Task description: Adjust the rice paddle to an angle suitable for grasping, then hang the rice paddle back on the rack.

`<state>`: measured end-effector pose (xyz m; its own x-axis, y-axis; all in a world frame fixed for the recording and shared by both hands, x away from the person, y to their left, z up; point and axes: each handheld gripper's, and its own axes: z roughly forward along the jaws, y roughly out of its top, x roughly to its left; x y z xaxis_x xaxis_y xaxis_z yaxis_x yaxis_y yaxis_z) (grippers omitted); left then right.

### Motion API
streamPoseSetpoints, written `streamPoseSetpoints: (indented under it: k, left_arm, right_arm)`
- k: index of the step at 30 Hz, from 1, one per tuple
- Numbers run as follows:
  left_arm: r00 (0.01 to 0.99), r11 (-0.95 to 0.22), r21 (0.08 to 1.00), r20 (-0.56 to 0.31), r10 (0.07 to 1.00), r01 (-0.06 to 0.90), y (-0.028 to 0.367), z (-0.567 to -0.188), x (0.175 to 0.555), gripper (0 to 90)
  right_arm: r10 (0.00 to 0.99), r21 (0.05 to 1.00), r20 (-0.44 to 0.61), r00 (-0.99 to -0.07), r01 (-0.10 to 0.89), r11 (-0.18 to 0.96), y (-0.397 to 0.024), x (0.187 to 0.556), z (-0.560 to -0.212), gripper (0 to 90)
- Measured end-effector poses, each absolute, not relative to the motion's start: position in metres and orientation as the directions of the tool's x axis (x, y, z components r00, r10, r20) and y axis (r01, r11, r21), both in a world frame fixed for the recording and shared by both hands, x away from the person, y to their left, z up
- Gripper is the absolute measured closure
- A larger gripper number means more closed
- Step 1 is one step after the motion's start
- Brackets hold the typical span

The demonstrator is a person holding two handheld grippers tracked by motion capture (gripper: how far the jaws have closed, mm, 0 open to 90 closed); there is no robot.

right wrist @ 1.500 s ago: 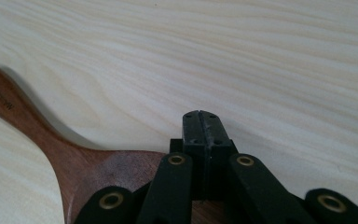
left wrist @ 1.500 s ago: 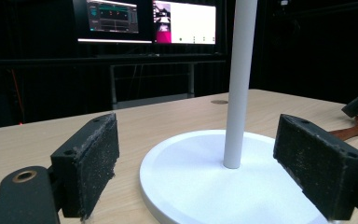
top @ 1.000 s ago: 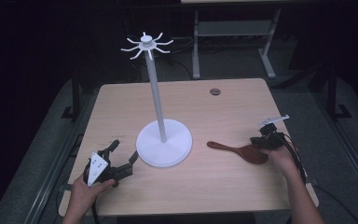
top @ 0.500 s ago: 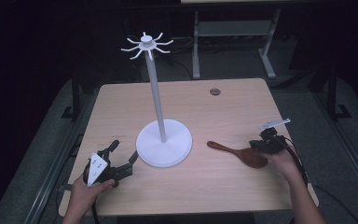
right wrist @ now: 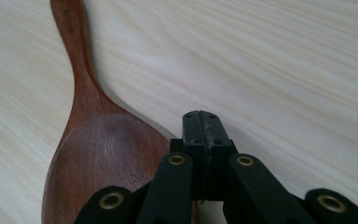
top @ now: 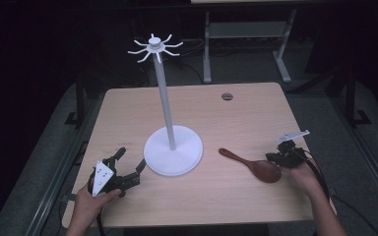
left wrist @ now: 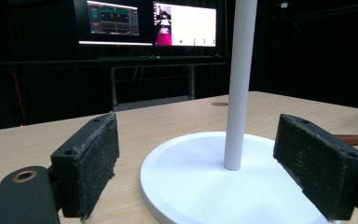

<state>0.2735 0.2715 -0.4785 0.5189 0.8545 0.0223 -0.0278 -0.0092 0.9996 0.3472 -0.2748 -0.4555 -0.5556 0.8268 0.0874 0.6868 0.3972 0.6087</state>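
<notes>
High view: the table (top: 128, 113) carries the white stand (top: 173, 155), then the wooden spoon (top: 252, 165) lying flat beside my right claw (top: 275, 160). That claw is pressed together on nothing; my left claw (top: 125, 164) gapes apart. Nudging the bowl could skid the spoon away.

The room is very dark. A light wooden table (top: 128, 103) stands on a grey floor (top: 59, 142), and a metal frame (top: 246, 39) stands behind it. Two bright screens (left wrist: 151, 23) glow far back.
</notes>
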Motion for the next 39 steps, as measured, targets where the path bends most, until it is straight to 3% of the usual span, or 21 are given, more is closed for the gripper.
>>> streamPoseSetpoints:
  k: [15, 29, 39]
  left_arm:
    - [0.519, -0.011, 1.000, 0.023, 0.855, -0.027, 0.272, -0.479, 0.273, 13.6]
    - [0.520, -0.015, 1.000, 0.027, 0.854, -0.028, 0.272, -0.478, 0.273, 13.6]
    - [0.519, -0.013, 1.000, 0.024, 0.855, -0.024, 0.272, -0.478, 0.273, 13.6]
  right_arm:
    - [0.765, 0.608, 0.073, -0.640, 0.637, 0.475, -0.257, 0.323, -0.454, 90.0]
    - [0.762, 0.610, 0.080, -0.643, 0.636, 0.473, -0.256, 0.317, -0.450, 90.0]
    - [0.782, 0.633, 0.126, -0.611, 0.656, 0.411, -0.258, 0.321, -0.431, 79.4]
